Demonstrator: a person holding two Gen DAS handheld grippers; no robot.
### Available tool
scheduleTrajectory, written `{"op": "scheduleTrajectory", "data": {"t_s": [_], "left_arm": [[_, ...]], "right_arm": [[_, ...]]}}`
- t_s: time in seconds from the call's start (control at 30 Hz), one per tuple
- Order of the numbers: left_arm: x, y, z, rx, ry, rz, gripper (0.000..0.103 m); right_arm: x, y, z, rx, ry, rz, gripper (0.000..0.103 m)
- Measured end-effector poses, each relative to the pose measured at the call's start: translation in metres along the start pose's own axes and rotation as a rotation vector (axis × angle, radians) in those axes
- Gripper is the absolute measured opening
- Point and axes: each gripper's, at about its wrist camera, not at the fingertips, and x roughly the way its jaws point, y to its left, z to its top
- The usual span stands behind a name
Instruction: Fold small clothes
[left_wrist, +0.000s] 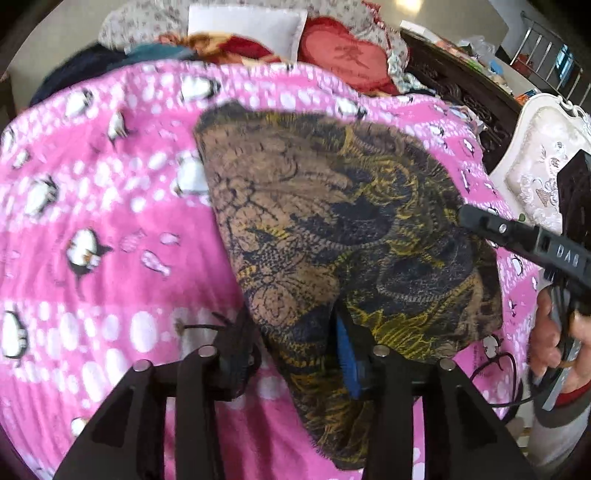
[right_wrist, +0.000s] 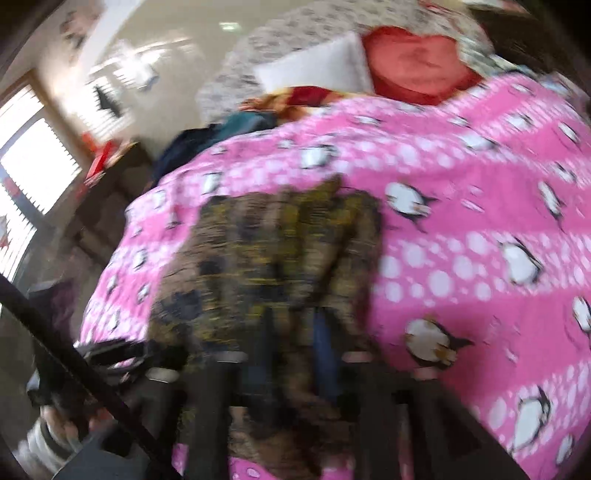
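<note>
On the bed, spread over a pink penguin blanket (left_wrist: 92, 229), lies the small garment (left_wrist: 332, 229), a brown, navy and yellow patterned piece that looks already doubled over once. From the left claw (left_wrist: 295, 354) the cloth runs straight ahead and a little to the right; its near end narrows and passes between the two fingers, which look closed in on it from either side, the blue-padded one (left_wrist: 345, 354) pressed against the fabric, so I take this claw to be grasping the near end. The garment's long axis runs from that claw away toward the pillows (left_wrist: 343, 55) at the head of the bed. The right claw (right_wrist: 291, 343) comes at the cloth's right edge; its own view is badly smeared, and though fabric seems bunched between its fingers, I cannot tell whether it is clenched or released. The left claw is plainly nearer the near end. My guess is that the next fold would carry this near end forward along that axis, onto the far half.
</note>
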Motion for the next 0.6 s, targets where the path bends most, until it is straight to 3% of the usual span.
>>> {"op": "scheduleTrajectory", "data": {"t_s": [0.13,0.2,0.3,0.33,0.47,0.5,0.53,0.6], "left_arm": [[-0.025,-0.002,-0.001,0.012,-0.102,0.058,0.066],[-0.029,-0.002,0.004,-0.013,-0.13,0.058,0.067],[-0.021,0.001,0.017,-0.042,-0.135,0.09,0.067],[-0.016,0.0,0.024,-0.049,-0.14,0.105,0.067],[0.006,0.001,0.04,-0.071,-0.137,0.157,0.067],[0.014,0.002,0.044,-0.078,-0.125,0.155,0.067],[0.017,0.003,0.045,-0.08,-0.119,0.156,0.067],[0.031,0.001,0.052,-0.066,-0.102,0.155,0.072]], "right_arm": [[-0.026,0.0,0.004,-0.026,-0.091,-0.036,0.051],[-0.029,0.005,0.011,-0.039,-0.105,-0.034,0.057],[-0.018,0.016,0.027,-0.051,-0.104,-0.035,0.058],[-0.012,0.018,0.034,-0.048,-0.104,-0.04,0.064],[0.031,0.021,0.059,-0.019,-0.028,-0.028,0.068],[0.039,0.021,0.062,-0.023,-0.013,-0.023,0.065],[0.049,0.022,0.064,-0.045,0.0,-0.031,0.043],[0.064,0.027,0.067,-0.166,-0.005,-0.159,0.022]]}}
